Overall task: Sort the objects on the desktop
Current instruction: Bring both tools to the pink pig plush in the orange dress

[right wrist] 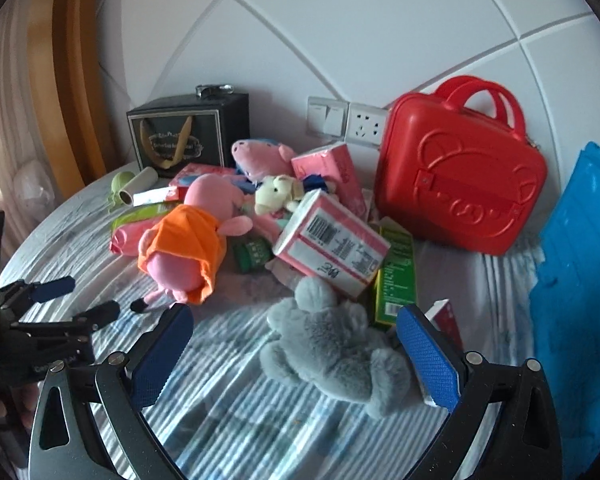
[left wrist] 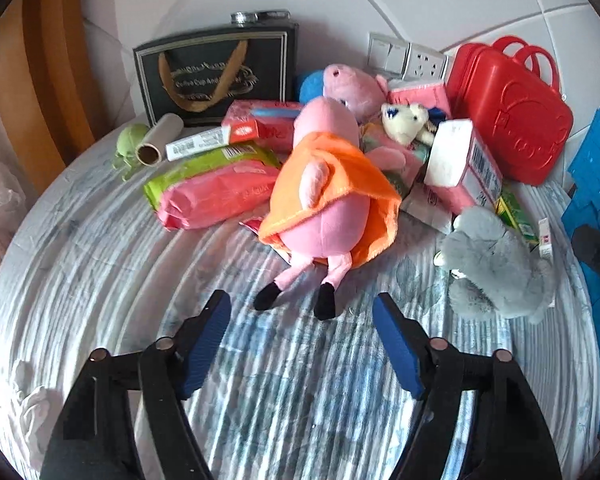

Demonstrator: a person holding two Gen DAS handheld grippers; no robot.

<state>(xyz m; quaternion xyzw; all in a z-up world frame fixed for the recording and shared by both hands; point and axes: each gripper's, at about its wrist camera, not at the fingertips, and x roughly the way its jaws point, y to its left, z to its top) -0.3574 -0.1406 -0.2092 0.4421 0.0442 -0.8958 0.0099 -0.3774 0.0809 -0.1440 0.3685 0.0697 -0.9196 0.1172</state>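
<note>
Roughly centred in the left wrist view, the left gripper [left wrist: 302, 316] hangs over the striped tablecloth [left wrist: 100, 280] with jaws apart and nothing between the pads; the black feet of the pink pig plush in the orange dress [left wrist: 324, 196] lie just beyond the fingertips, not touching them.

Right wrist view: right gripper [right wrist: 294, 344] also spread wide, empty. The grey plush [right wrist: 332, 344] lies between and just past its blue pads [right wrist: 432, 356], but no contact can be made out.

Pile against the wall, both views: red plastic case [right wrist: 460, 172], black gift bag [left wrist: 216, 72], second pink pig plush [left wrist: 352, 84], small cream plush [left wrist: 404, 122], pink tissue pack with barcode [right wrist: 332, 244], pink and green wrapped packs [left wrist: 216, 184], cardboard roll [left wrist: 160, 140], wall switch and socket [right wrist: 346, 120].

Only the right view shows:
- the left gripper from outside [right wrist: 76, 300], at the picture's left edge, fingers parted above the cloth near the pig's feet
- a fingertip of the person at the lower left edge
- the green carton [right wrist: 396, 280] at full length, beside the tissue pack
- the case's embossed front, unblocked

Only the left view shows:
- the pig's dress and legs head-on
- the pale green object [left wrist: 130, 144] clearly, touching the roll

Blue sheet [right wrist: 580, 280] at the right edge in both.
</note>
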